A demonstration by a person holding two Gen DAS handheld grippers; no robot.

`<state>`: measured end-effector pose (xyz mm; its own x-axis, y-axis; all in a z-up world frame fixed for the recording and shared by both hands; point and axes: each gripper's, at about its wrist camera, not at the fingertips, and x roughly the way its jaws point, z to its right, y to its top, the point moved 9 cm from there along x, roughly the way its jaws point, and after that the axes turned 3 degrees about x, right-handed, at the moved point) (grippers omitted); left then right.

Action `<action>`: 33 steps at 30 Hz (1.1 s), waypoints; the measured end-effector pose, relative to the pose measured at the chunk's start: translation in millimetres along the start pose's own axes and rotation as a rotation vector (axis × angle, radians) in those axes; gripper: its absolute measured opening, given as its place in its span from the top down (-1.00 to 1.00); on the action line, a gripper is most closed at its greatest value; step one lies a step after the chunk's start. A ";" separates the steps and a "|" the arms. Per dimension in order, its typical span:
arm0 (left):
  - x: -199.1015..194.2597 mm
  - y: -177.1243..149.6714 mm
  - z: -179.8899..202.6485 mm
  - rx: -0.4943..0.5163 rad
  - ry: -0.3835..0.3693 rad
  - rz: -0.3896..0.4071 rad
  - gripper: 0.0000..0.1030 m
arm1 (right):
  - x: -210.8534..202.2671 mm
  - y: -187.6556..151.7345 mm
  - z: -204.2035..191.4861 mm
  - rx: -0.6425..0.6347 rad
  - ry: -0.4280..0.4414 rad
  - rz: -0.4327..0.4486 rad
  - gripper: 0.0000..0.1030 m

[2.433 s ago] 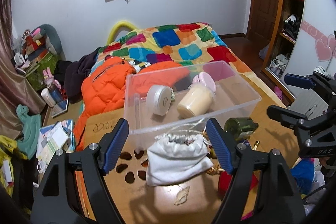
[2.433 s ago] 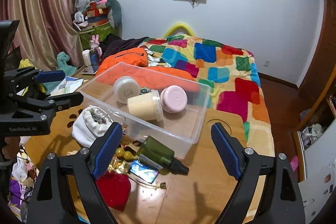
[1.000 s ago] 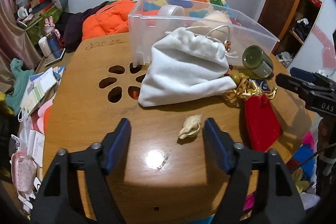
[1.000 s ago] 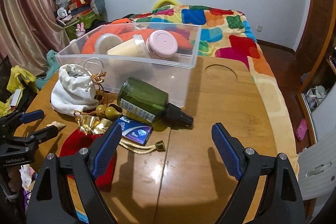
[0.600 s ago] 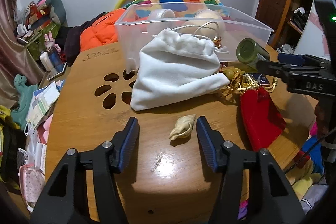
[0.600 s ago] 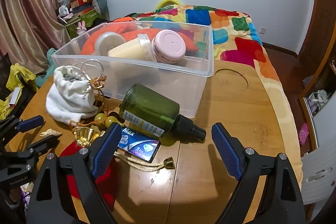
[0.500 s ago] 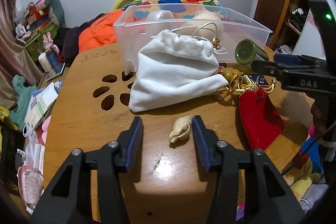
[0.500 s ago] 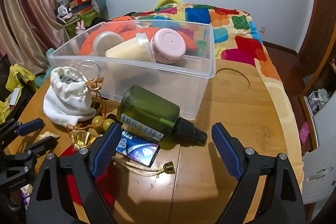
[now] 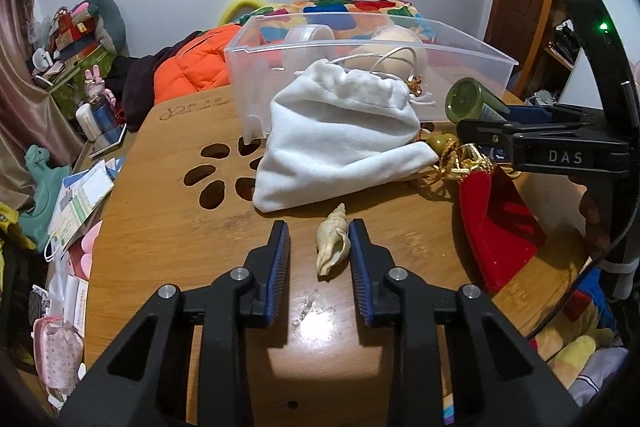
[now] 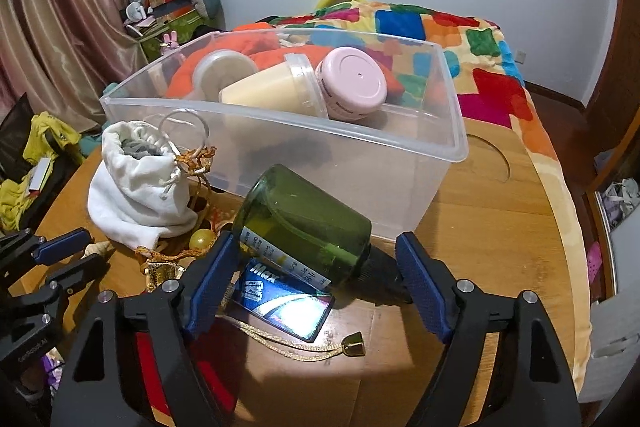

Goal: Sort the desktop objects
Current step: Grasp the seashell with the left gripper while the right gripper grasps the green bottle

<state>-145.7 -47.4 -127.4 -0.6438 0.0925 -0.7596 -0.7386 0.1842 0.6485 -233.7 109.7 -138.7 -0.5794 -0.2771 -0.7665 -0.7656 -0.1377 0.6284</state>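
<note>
Small cream spiral seashell (image 9: pixel 333 247), pointed tip away, flat on wooden desk (image 9: pixel 168 227) before white drawstring pouch (image 9: pixel 340 143). Between pads of left claw (image 9: pixel 319 254), just narrowed: right pad touching, left pad clear, not yet clamped. Right claw (image 10: pixel 316 281) just closing, unclamped, straddling green glass bottle (image 10: pixel 304 231).

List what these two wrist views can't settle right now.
- White pouch: contents dark inside its mouth, right wrist view; unidentifiable.
- Green bottle: label print too small; its cap is partly behind the right tool.
- Blue card: top edge hidden under the bottle, glare over its corner.
- Seashell: left tool has just been closing; the far pad's contact is unclear.
- Clear bin: items blurred through its wall, left wrist view.
</note>
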 end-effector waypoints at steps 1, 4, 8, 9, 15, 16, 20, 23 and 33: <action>-0.4 -0.1 -0.1 0.001 0.000 0.002 0.43 | 0.1 -0.1 0.4 -0.001 0.002 0.002 -0.46; -0.7 -0.8 0.8 0.002 -0.001 0.002 0.53 | -0.4 0.3 1.3 0.005 0.011 0.008 -0.46; -0.8 -1.3 0.9 0.000 0.013 -0.002 0.67 | -5.6 0.2 0.4 -0.002 0.017 0.017 -0.17; -1.0 -1.4 1.1 0.002 0.017 -0.002 0.69 | -7.7 0.4 0.9 -0.007 0.011 0.022 -0.08; -1.9 -1.9 3.0 -0.009 0.026 -0.005 0.69 | -14.9 -2.1 4.7 0.020 0.036 0.031 0.07; -2.3 -2.3 3.1 -0.012 0.026 -0.006 0.69 | -15.9 -2.8 4.9 0.027 0.043 0.030 0.09; -4.2 -3.6 0.8 -0.035 0.017 -0.010 0.69 | -23.6 -6.5 4.4 0.025 0.050 0.044 0.15; -7.5 -3.3 -1.9 -0.052 0.011 -0.005 0.69 | -29.2 -7.6 2.8 0.030 0.069 0.046 0.21; -15.2 0.9 -1.6 -0.073 0.003 0.006 0.71 | -46.9 -16.2 -1.8 0.034 0.129 0.029 0.60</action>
<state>-136.9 -50.2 -115.2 -0.6490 0.0907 -0.7554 -0.7471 0.1117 0.6553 -193.6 123.2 -112.7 -0.5623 -0.4009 -0.7233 -0.7593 -0.0962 0.6436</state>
